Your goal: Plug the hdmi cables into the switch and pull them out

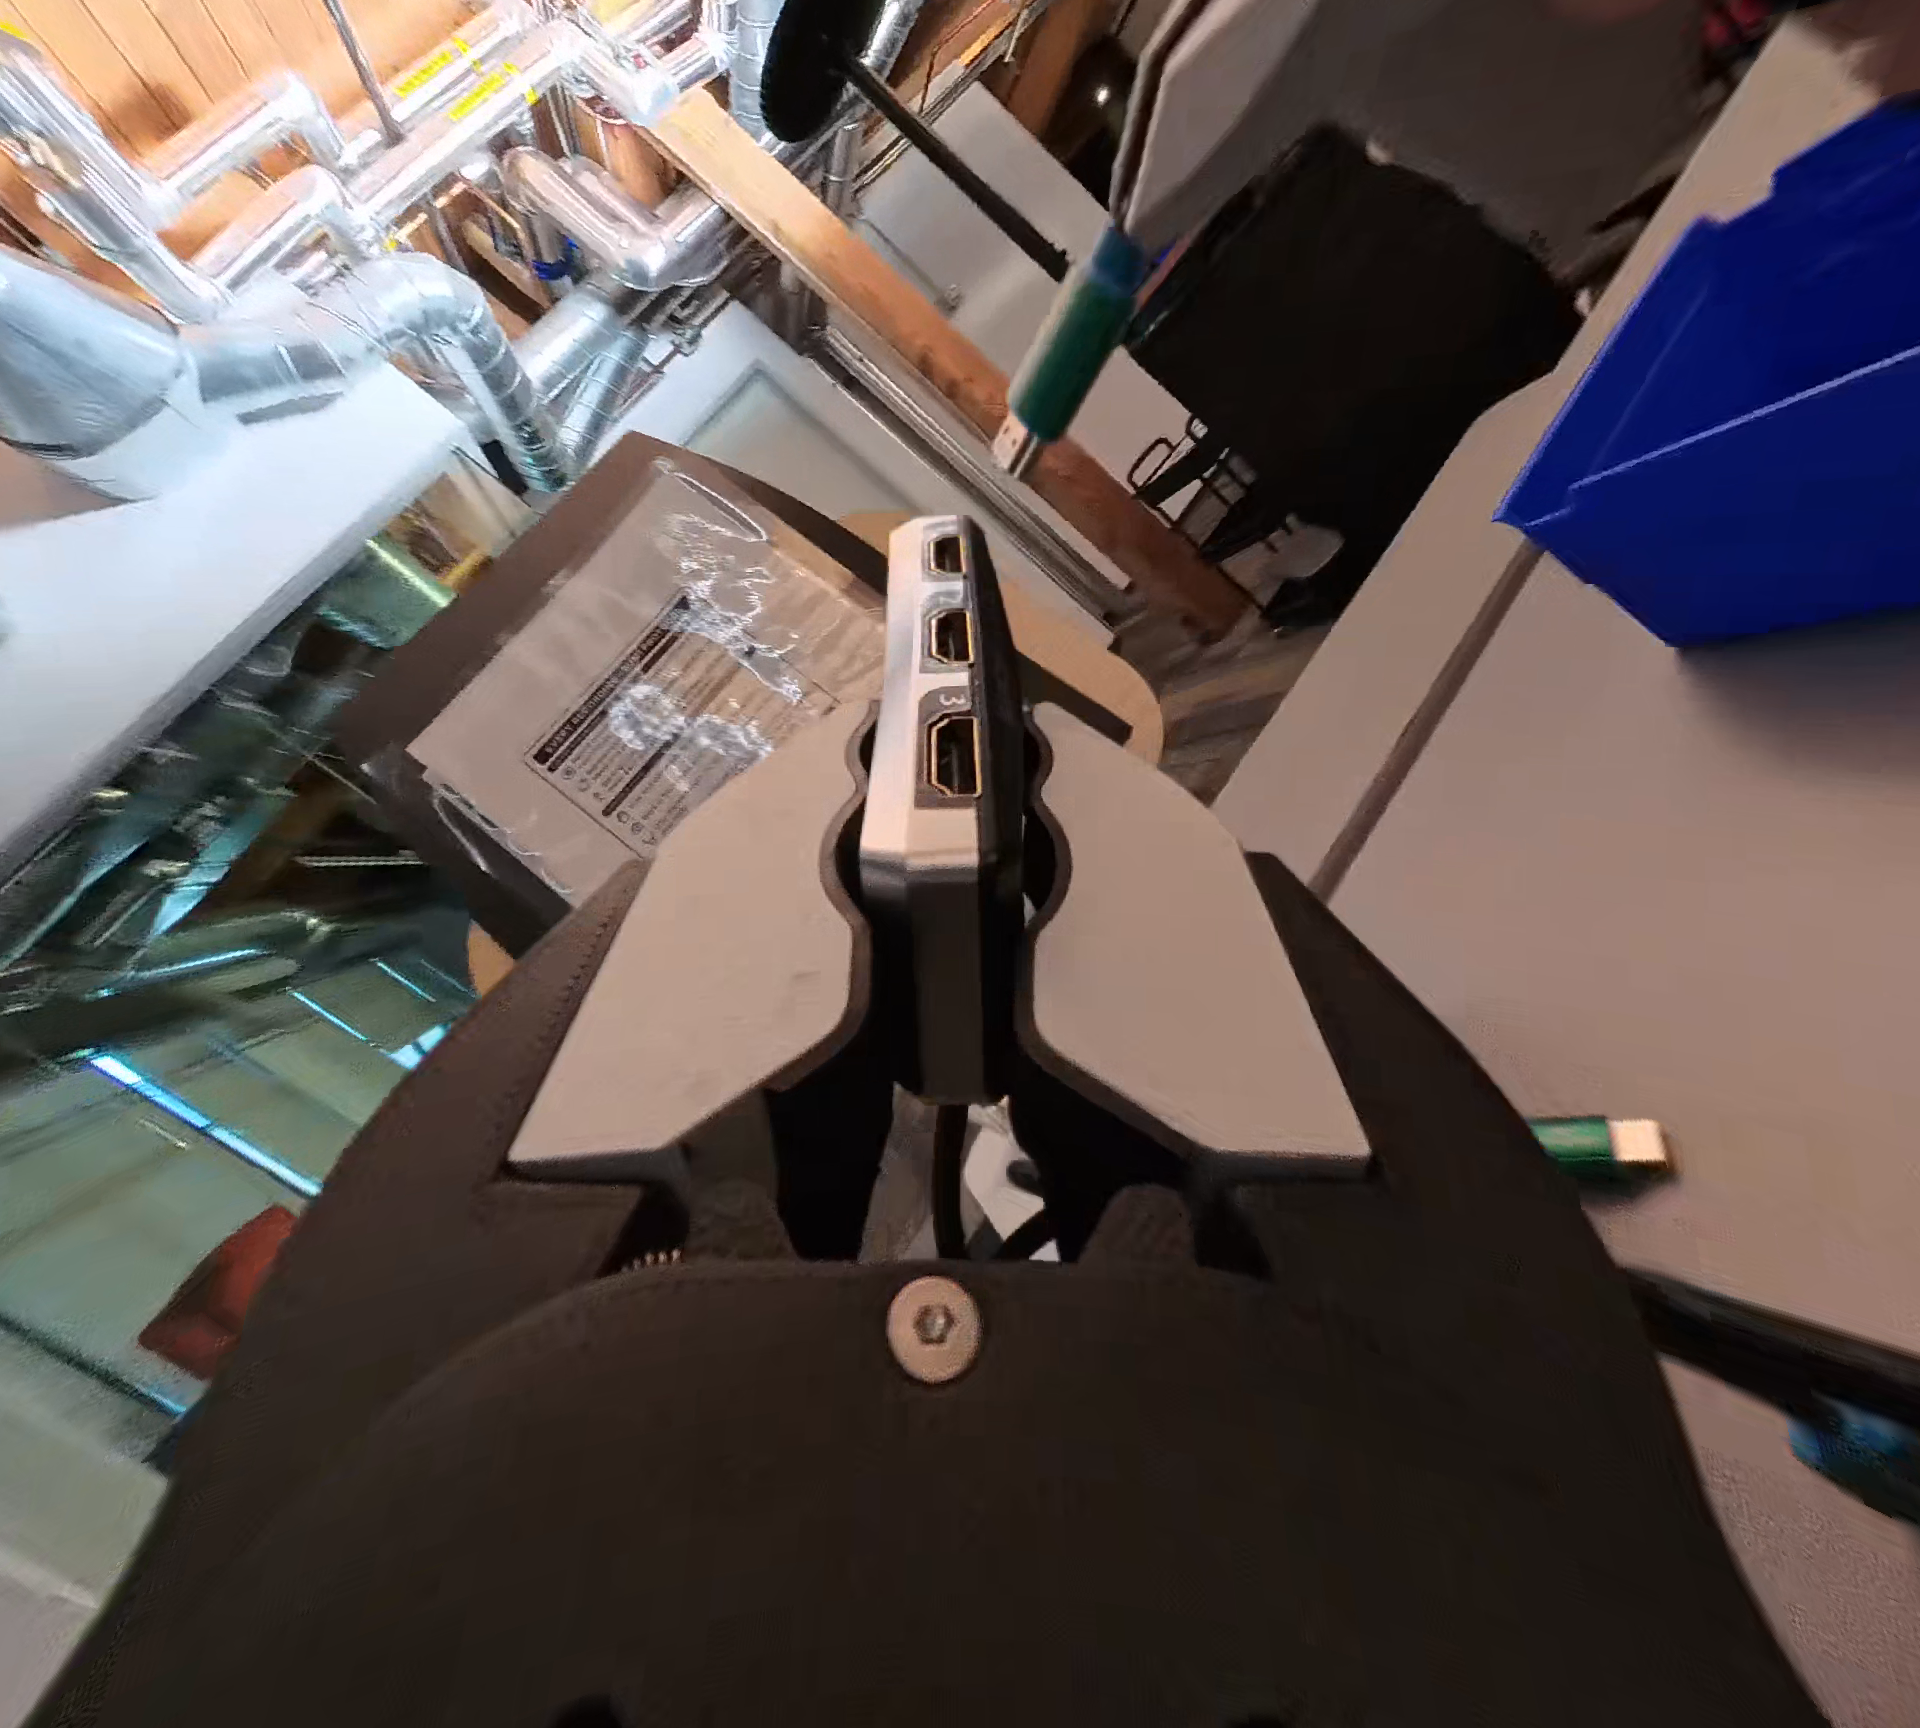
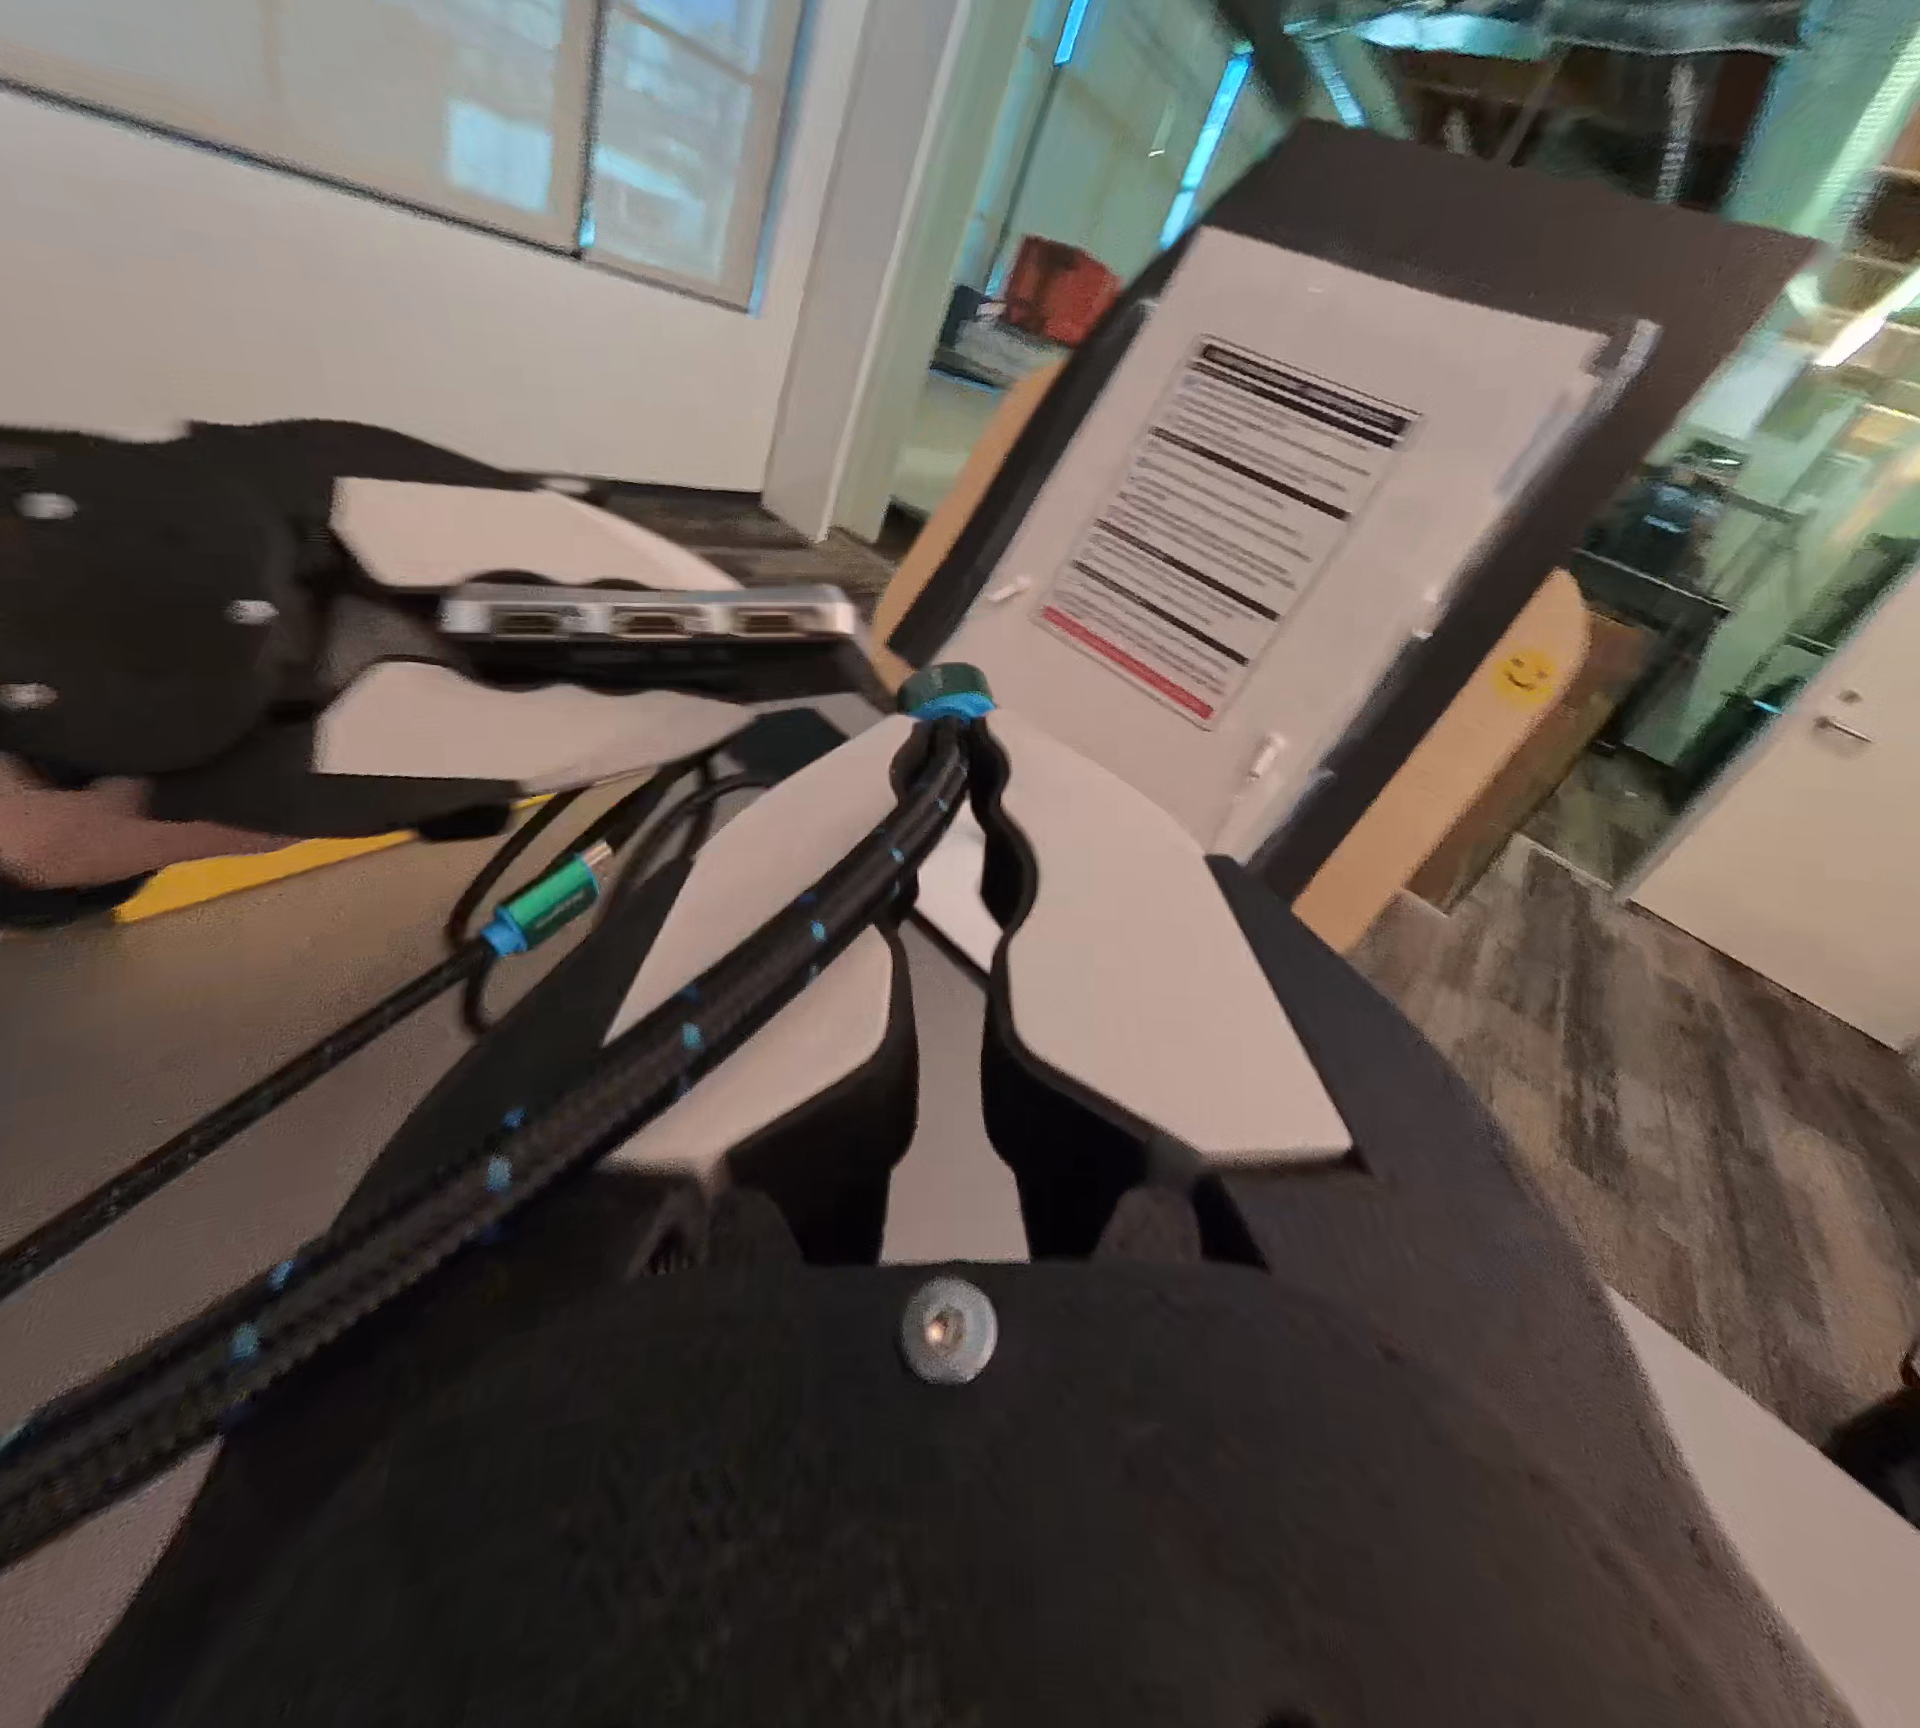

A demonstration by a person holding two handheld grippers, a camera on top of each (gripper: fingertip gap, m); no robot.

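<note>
Left wrist view: left gripper [image 1: 940,805] clamps switch [image 1: 940,743]; right gripper [image 2: 951,779] pinches cable [image 2: 582,1096] — blue bin [image 1: 1756,421] contents apparently hidden.

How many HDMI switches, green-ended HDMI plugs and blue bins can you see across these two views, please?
HDMI switch: 1, clamped in the left gripper
Green HDMI plugs: 2, one held by the right gripper as plug, one lying on the table
Blue bin: 1
Total: 4
</note>
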